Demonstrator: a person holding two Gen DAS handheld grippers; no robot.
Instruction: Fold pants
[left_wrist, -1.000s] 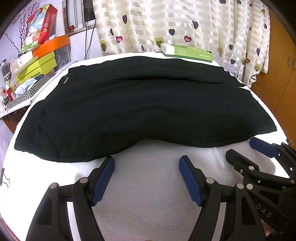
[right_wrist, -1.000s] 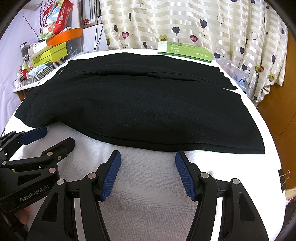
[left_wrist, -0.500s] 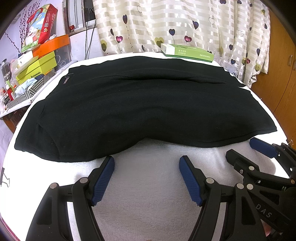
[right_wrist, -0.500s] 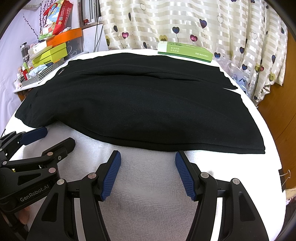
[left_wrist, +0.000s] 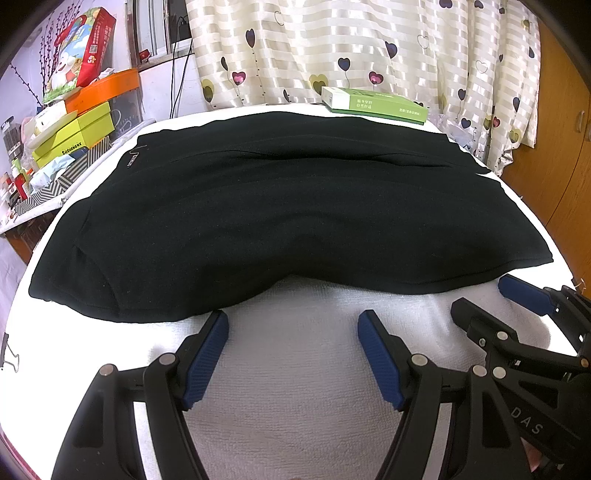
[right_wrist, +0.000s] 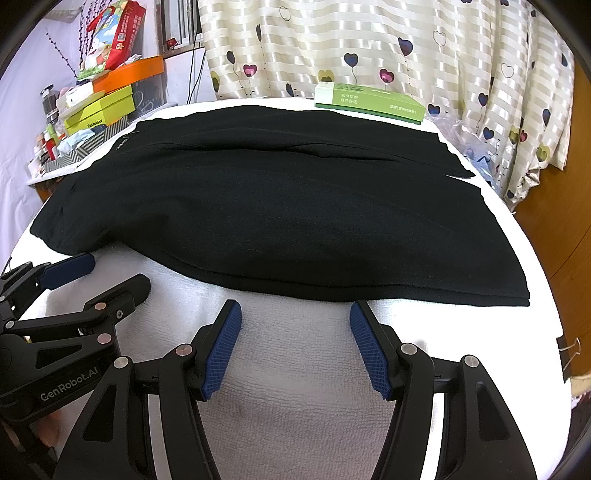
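Note:
Black pants (left_wrist: 288, 206) (right_wrist: 273, 218) lie spread flat across a white towel-covered table (left_wrist: 306, 373), long side running left to right, one layer folded over the other. My left gripper (left_wrist: 291, 325) stands open just short of the pants' near edge, nothing between its blue pads. My right gripper (right_wrist: 293, 314) is open too, its tips right at the near hem. Each gripper appears in the other's view: the right gripper (left_wrist: 517, 295) at the lower right, the left gripper (right_wrist: 92, 273) at the lower left.
A green box (left_wrist: 373, 105) (right_wrist: 369, 101) lies at the table's far edge before a heart-print curtain (left_wrist: 369, 48). Stacked boxes and clutter (left_wrist: 70, 129) fill a shelf at the left. A wooden cabinet (left_wrist: 557, 147) stands on the right. Binder clips (right_wrist: 569, 350) hold the towel's edge.

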